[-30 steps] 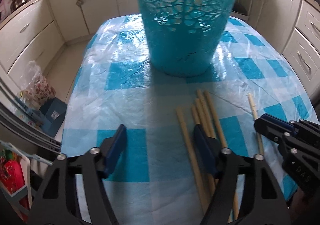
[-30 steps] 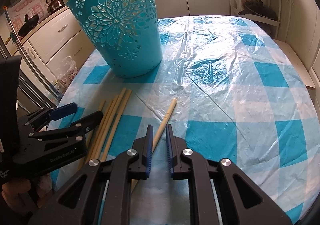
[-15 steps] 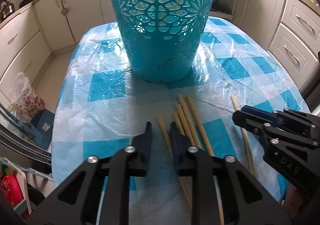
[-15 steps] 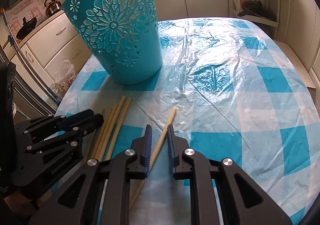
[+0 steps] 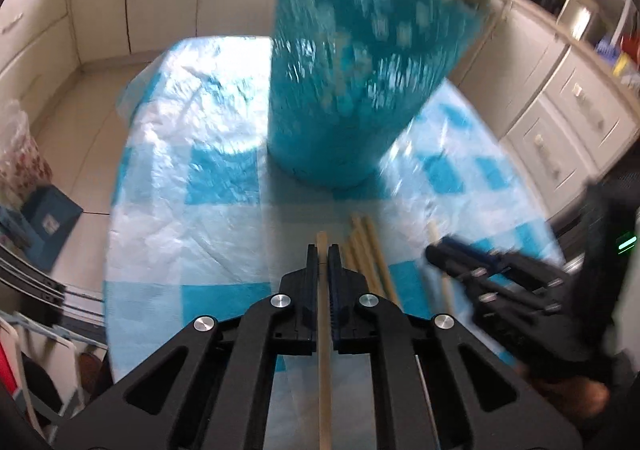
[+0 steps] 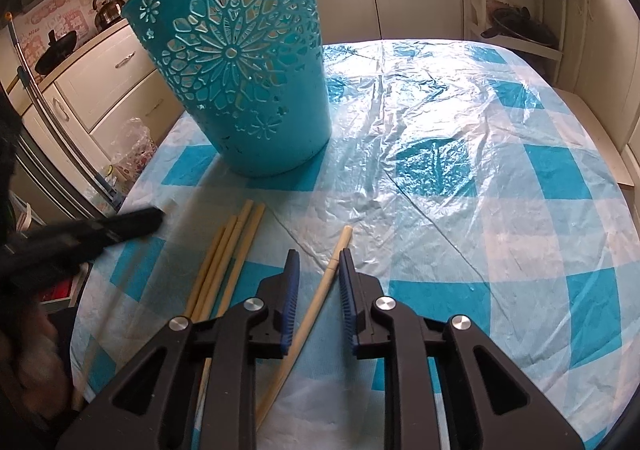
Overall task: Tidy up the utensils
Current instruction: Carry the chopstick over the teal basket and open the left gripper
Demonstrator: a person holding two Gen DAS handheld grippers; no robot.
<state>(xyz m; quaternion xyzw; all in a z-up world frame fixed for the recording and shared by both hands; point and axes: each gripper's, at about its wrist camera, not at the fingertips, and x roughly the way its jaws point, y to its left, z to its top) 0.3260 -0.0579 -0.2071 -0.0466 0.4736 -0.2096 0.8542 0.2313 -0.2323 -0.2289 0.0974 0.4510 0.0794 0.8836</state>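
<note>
Table (image 6: 500, 185) under a blue-and-white check cloth with a clear plastic cover, wrinkled and glaring. Cream cabinets (image 6: 120, 69) around it.

Teal bin (image 6: 240, 81), cut-out flower pattern, upright at the far left of the table in the right wrist view; blurred in the left wrist view, far centre (image 5: 360, 89).

Left gripper (image 5: 322, 266): jaws clamped tight on one chopstick (image 5: 323, 330). The stick runs straight back between the pads, tip just past them, pointing toward the bin. In the right wrist view this gripper is a dark blur at left (image 6: 152, 219); the grip cannot be read there.

Right gripper (image 6: 318, 278): jaws opening, a clear gap on each side of the single stick (image 6: 320, 298) that lies between them on the cloth. Pads not pressing it. That stick lies diagonally, far tip leaning right.

Loose bundle (image 6: 228, 254) of sticks lies flat on the cloth between the two grippers, near side of the bin, roughly parallel, touching one another. Same bundle in the left wrist view, just right of the held stick (image 5: 370, 250).

Kettle (image 6: 108, 7) on the far-left counter.
</note>
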